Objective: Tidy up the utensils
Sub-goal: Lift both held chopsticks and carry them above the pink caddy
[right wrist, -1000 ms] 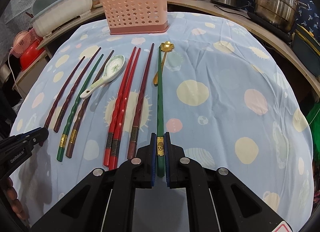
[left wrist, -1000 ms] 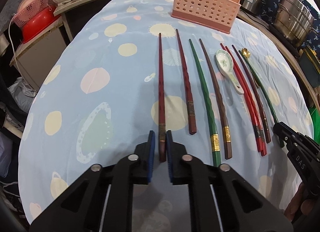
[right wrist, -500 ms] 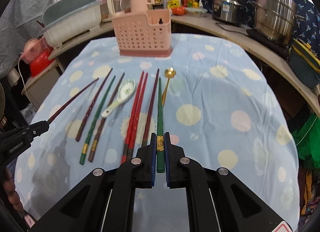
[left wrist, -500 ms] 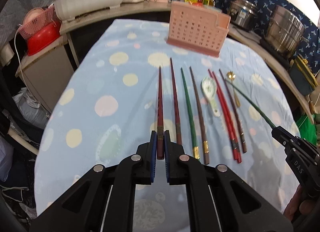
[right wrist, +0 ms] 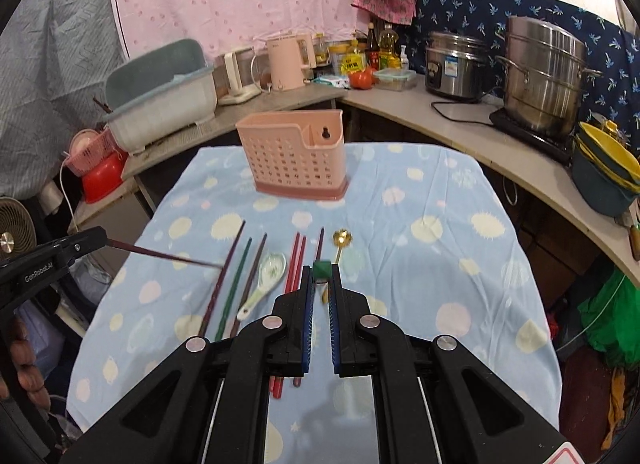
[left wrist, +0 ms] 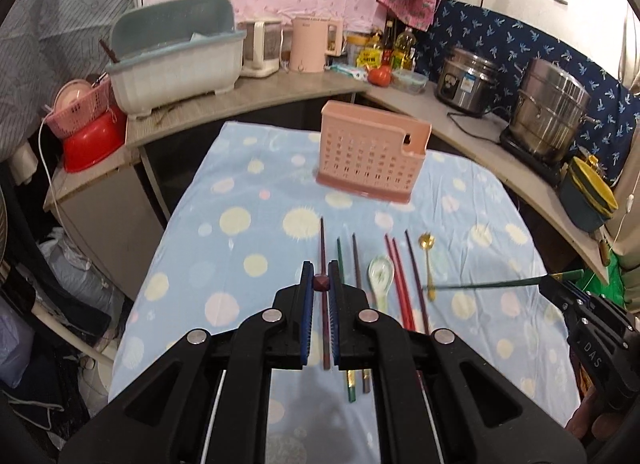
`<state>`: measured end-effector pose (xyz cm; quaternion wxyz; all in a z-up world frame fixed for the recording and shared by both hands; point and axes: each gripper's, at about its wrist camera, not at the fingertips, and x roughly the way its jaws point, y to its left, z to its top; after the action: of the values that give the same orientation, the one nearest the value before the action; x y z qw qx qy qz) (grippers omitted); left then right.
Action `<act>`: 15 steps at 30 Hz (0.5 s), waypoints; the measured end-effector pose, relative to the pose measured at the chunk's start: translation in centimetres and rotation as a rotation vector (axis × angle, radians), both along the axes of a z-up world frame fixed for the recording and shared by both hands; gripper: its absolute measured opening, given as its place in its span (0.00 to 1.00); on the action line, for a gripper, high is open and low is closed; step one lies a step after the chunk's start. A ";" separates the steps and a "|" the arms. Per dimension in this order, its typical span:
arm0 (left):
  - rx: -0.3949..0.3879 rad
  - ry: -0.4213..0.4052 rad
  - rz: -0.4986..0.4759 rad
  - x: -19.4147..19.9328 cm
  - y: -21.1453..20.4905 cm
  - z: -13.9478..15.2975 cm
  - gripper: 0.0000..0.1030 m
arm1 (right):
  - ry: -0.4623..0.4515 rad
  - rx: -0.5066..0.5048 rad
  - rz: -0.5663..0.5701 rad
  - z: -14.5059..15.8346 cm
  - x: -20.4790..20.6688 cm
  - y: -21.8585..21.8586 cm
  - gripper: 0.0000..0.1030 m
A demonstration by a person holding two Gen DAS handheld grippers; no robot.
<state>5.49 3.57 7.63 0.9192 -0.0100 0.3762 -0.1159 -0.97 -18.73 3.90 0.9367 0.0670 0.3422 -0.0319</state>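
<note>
Chopsticks: you hold one in each gripper, clamped at its thick end. The dark red chopstick [left wrist: 321, 282] in your left gripper [left wrist: 321, 288] and the green chopstick [right wrist: 322, 269] in your right gripper [right wrist: 321, 288] both point ahead toward the pink holder [right wrist: 294, 156], upper centre of the frame. The holder's open top faces up, so each stick needs tipping upright.

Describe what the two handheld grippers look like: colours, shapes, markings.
The left gripper and the right gripper are alike: black angular plastic arms, silver round pivot bolts, ribbed blue pads on the fingers. Seen sideways, the left shows white "GenRobot.AI" lettering, the right "DAS". No sleeves show.
</note>
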 end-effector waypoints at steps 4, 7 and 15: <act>-0.014 -0.043 -0.015 1.5 -0.7 2.8 0.07 | -0.023 0.019 0.008 2.2 1.2 -1.0 0.07; -0.024 -0.081 -0.022 2.9 -1.1 4.9 0.07 | -0.046 0.022 0.009 3.8 2.3 -1.6 0.07; -0.051 -0.171 -0.031 7.2 -2.0 9.9 0.07 | -0.099 0.032 0.017 7.7 6.9 -2.9 0.07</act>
<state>12.68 1.56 17.57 0.9455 -0.0178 0.2933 -0.1400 5.88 -21.67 11.60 0.9516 0.0804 0.2963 -0.0150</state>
